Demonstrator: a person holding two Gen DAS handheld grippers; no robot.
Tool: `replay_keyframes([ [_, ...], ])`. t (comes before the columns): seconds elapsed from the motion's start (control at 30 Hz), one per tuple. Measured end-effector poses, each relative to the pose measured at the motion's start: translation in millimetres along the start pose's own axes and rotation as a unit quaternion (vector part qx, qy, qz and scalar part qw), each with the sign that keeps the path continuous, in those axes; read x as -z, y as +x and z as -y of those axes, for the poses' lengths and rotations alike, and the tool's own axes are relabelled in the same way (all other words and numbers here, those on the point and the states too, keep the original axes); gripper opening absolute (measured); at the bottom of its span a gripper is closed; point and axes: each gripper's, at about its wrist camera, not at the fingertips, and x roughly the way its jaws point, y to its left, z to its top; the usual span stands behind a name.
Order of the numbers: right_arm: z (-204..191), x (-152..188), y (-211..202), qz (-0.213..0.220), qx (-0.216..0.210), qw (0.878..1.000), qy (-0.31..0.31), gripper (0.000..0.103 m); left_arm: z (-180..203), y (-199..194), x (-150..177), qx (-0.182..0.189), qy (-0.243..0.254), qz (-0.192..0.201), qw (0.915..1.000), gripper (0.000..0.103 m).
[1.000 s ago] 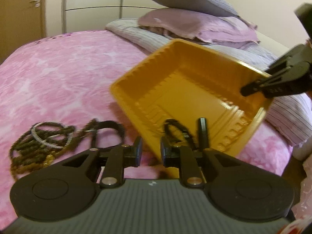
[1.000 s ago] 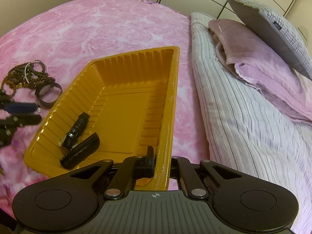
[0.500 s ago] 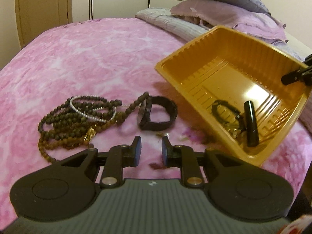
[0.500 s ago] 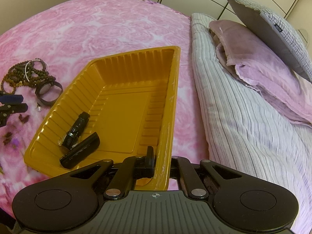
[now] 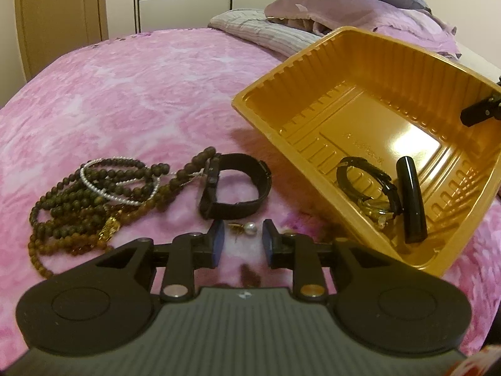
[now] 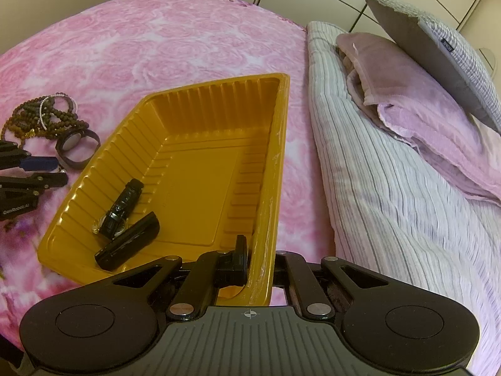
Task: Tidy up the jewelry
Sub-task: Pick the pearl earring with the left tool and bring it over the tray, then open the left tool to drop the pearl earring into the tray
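Observation:
A yellow plastic tray [image 5: 313, 72] [image 6: 200, 169] sits tilted on the pink bedspread, my right gripper [image 6: 260, 266] shut on its near rim. Inside lie a black watch [image 5: 369, 185] [image 6: 122, 210] and a black bangle piece [image 5: 411, 200] [image 6: 128, 241]. My left gripper [image 5: 241, 235] hovers low over the bed, its jaws opening, nothing pressed between them. A small pearl earring [image 5: 245, 228] lies just ahead of its fingertips. Beyond it lie a black watch band [image 5: 235, 185] [image 6: 76, 147] and a heap of brown bead necklaces [image 5: 94, 194] [image 6: 40, 119] with a pearl bracelet [image 5: 119, 181].
Striped and mauve pillows [image 6: 407, 144] [image 5: 344, 12] lie to the right of the tray at the head of the bed. A wardrobe and a door [image 5: 59, 18] stand behind. Pink bedspread [image 5: 125, 94] stretches far left.
My left gripper has swung left from the tray and sunk towards the bedspread, bringing the loose jewelry and earring close ahead; its jaws stand a little wider. The right gripper and tray stayed put.

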Motion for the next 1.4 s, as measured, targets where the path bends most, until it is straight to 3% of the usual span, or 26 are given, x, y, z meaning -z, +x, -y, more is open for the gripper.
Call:
replay_keyframes([
  [0.4, 1, 2, 2, 0.0, 0.0, 1.0, 0.002, 0.004, 7, -10, -3, -0.001, 0.016, 0.01, 0.9998, 0.017],
  [0.77, 1, 3, 2, 0.0, 0.0, 1.0, 0.002, 0.004, 38, -35, -29, 0.069, 0.026, 0.042, 0.9964, 0.017],
  [1.13, 2, 4, 2, 0.0, -0.001, 1.0, 0.003, 0.004, 67, -30, -32, 0.099, 0.051, 0.039, 0.993, 0.017],
  [1.17, 2, 4, 2, 0.0, -0.001, 1.0, 0.003, 0.004, 68, -30, -31, 0.103, 0.05, 0.04, 0.9926, 0.02],
  [1.2, 2, 4, 2, 0.0, -0.001, 1.0, 0.003, 0.004, 68, -31, -31, 0.105, 0.049, 0.041, 0.9924, 0.03],
  [1.4, 2, 4, 2, 0.0, -0.001, 1.0, 0.004, 0.004, 65, -32, -29, 0.098, 0.049, 0.041, 0.9931, 0.031],
])
